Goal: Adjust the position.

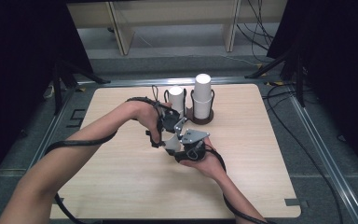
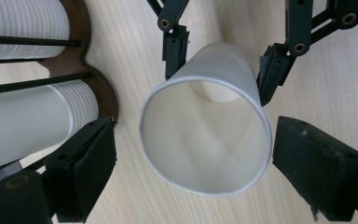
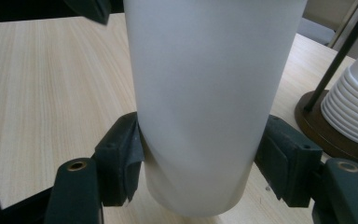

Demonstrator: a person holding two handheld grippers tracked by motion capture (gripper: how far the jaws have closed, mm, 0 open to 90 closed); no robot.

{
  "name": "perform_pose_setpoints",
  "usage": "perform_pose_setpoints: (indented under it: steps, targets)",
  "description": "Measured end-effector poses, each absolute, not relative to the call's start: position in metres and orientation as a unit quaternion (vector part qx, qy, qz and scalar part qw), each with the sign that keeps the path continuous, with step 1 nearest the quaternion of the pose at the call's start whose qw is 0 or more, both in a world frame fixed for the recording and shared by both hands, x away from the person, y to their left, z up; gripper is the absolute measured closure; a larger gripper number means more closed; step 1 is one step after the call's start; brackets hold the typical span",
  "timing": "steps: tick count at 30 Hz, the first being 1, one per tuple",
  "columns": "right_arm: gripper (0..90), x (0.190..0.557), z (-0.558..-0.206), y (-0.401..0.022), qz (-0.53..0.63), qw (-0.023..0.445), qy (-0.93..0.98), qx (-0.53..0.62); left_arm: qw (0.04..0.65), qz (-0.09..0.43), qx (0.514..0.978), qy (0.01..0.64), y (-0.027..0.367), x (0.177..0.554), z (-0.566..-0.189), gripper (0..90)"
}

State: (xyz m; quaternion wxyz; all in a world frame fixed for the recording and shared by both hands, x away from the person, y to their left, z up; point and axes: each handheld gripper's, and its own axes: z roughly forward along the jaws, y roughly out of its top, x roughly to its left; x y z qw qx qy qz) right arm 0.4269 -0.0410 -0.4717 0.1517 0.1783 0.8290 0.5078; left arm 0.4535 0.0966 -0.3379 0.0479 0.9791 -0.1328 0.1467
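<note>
Gripping: right gripper (image 3: pixel 200 158) pinches the paper cup (image 3: pixel 205 102) at its sides, steadying it above the table (image 1: pixel 121 186)
Releasing: left gripper (image 2: pixel 191 158) jaws spread, clear of the rim
Source: cup stacks (image 1: pixel 200 98) in holder, just beside

Paper cup (image 3: pixel 205 102) plain white, between black right gripper (image 3: pixel 200 158) pads. Beside it: ribbed white cup stacks (image 2: pixel 28 116), dark brown holder base (image 2: pixel 103 88), light woodgrain table (image 1: pixel 121 172).

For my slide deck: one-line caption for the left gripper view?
Right claw grips a white paper cup, left claw open around its rim.
</note>
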Motion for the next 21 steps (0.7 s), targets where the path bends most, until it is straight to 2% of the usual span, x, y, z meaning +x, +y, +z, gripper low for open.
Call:
perform_pose_setpoints:
  steps: [1, 10, 17, 21]
  targets:
    - [35.5, 0.425, -0.472, -0.042, 0.507, 0.143, 0.829, 0.189, 0.053, 0.148, 0.979, -0.132, 0.097, 0.454, -0.337, 12.8]
    - [35.5, 0.428, -0.473, -0.053, 0.523, 0.163, 0.809, 0.212, 0.113, 0.151, 0.975, -0.115, 0.112, 0.456, -0.329, 10.4]
    - [35.5, 0.427, -0.473, -0.059, 0.525, 0.153, 0.803, 0.236, 0.151, 0.165, 0.971, -0.086, 0.125, 0.456, -0.331, 10.0]
    - [35.5, 0.428, -0.474, -0.064, 0.531, 0.173, 0.795, 0.236, 0.181, 0.164, 0.967, -0.074, 0.134, 0.457, -0.335, 9.3]
